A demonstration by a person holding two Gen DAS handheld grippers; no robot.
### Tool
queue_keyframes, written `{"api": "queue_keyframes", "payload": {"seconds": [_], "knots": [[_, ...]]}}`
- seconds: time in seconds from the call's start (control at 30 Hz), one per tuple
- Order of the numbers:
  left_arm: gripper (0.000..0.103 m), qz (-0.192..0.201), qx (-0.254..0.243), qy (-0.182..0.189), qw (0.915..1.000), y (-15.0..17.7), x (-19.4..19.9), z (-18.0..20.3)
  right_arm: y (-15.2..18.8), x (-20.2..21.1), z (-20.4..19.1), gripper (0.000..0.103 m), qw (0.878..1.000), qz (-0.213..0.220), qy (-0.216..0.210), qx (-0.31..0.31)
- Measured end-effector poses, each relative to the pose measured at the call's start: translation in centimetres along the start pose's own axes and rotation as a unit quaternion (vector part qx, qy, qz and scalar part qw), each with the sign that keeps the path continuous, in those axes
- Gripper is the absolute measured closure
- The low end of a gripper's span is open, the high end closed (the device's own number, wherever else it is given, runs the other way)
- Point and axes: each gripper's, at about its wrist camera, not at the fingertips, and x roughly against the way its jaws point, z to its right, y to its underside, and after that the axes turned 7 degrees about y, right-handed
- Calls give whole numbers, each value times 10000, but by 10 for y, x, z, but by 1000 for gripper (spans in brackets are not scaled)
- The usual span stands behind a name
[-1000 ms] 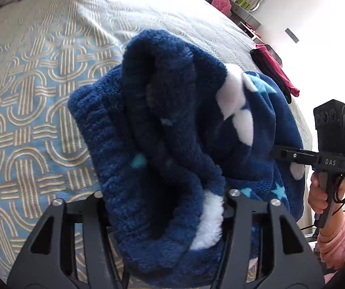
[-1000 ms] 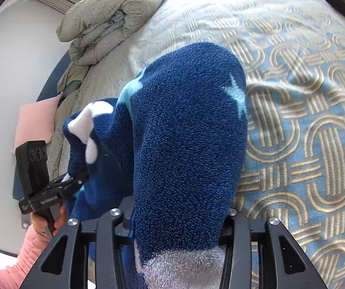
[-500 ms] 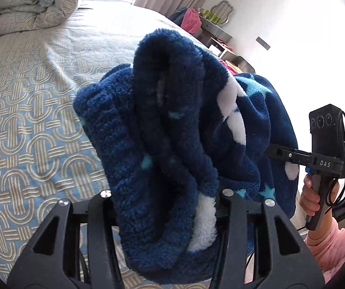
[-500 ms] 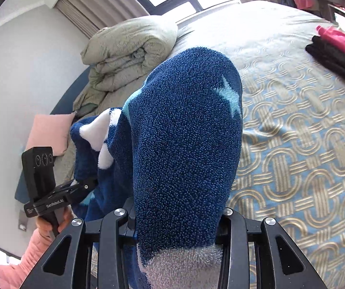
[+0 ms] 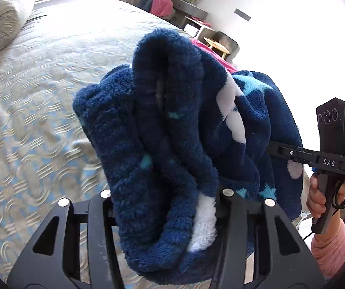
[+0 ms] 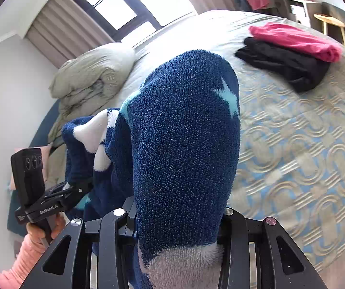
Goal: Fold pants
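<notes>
Here we hold the pants (image 5: 172, 144) bunched and lifted over the bed (image 5: 28, 132), both grippers clamped on fleece: left gripper (image 5: 165, 207), right gripper (image 6: 177, 226). Only the right view shows the pink clothes (image 6: 297, 38) on the black clothes (image 6: 285, 65) and the window (image 6: 114, 7). Left view alone shows a dresser (image 5: 189, 9). A duvet (image 6: 90, 77) sits at the bed's head.

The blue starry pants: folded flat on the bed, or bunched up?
Bunched and held up. The pants hang in thick rumpled folds between both grippers' jaws, above the bed.
</notes>
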Motion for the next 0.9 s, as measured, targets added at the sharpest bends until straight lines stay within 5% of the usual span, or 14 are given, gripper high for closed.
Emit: {"api": "queue_keyframes", "payload": {"seconds": [0.57, 0.67, 0.73, 0.77, 0.9], "knots": [[52, -630, -914, 325, 9933, -105, -139, 86, -56, 14, 159, 63, 9881, 209, 623, -1394], [38, -720, -945, -41, 9929, -109, -167, 84, -61, 11, 186, 58, 9847, 155, 766, -1557], [28, -688, -1023, -804, 9891, -101, -180, 78, -68, -2, 201, 53, 9779, 44, 1260, -1667], [20, -541, -1002, -873, 9897, -96, -178, 75, -66, -5, 207, 50, 9727, 22, 1499, -1769], [18, -276, -1026, -1042, 9889, -84, -154, 77, -47, -3, 206, 43, 9629, 307, 1943, -1846]]}}
